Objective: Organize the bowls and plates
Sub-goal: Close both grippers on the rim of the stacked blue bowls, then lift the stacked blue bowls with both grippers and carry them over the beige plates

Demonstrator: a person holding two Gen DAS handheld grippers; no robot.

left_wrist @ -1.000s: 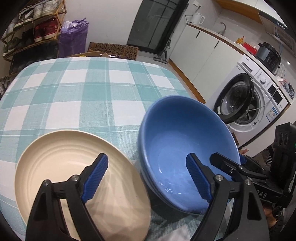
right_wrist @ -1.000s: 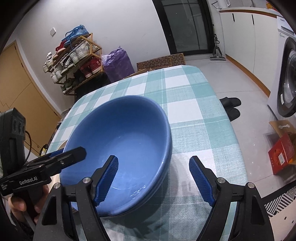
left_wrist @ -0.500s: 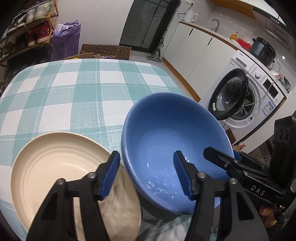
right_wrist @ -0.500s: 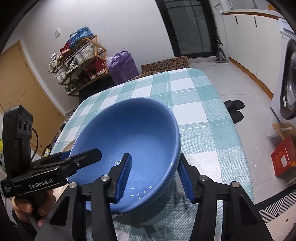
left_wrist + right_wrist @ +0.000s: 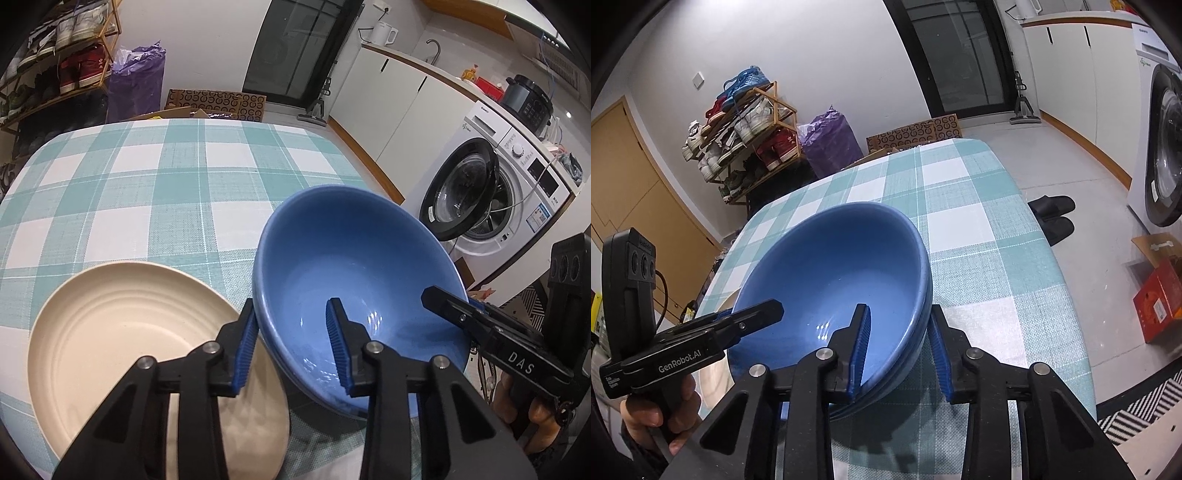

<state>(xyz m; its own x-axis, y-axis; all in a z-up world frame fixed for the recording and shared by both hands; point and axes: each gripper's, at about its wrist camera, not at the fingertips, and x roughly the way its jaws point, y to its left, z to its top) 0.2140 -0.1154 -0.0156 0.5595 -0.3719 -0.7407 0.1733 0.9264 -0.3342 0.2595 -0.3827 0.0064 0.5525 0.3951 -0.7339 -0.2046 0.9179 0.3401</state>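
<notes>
A blue bowl (image 5: 354, 273) sits nested in a second blue bowl, whose rim shows just below it, on the checked tablecloth. A cream plate (image 5: 133, 332) lies to its left, touching the cloth. My left gripper (image 5: 291, 343) is shut on the bowl's left rim, one pad inside and one outside. My right gripper (image 5: 899, 350) is shut on the bowl's (image 5: 831, 284) right rim the same way. Each gripper shows in the other's view: the right one (image 5: 480, 325) and the left one (image 5: 713, 328).
The table (image 5: 177, 184) carries a teal and white checked cloth; its right edge (image 5: 1052, 266) drops to the floor. A washing machine (image 5: 491, 199) with an open door stands to the right. A shoe rack (image 5: 746, 129) and a purple bag (image 5: 831, 144) stand beyond the table.
Both grippers went from wide open to closed on opposite rims of the blue bowl. The bowl now sits a little higher and tilted in both views.
</notes>
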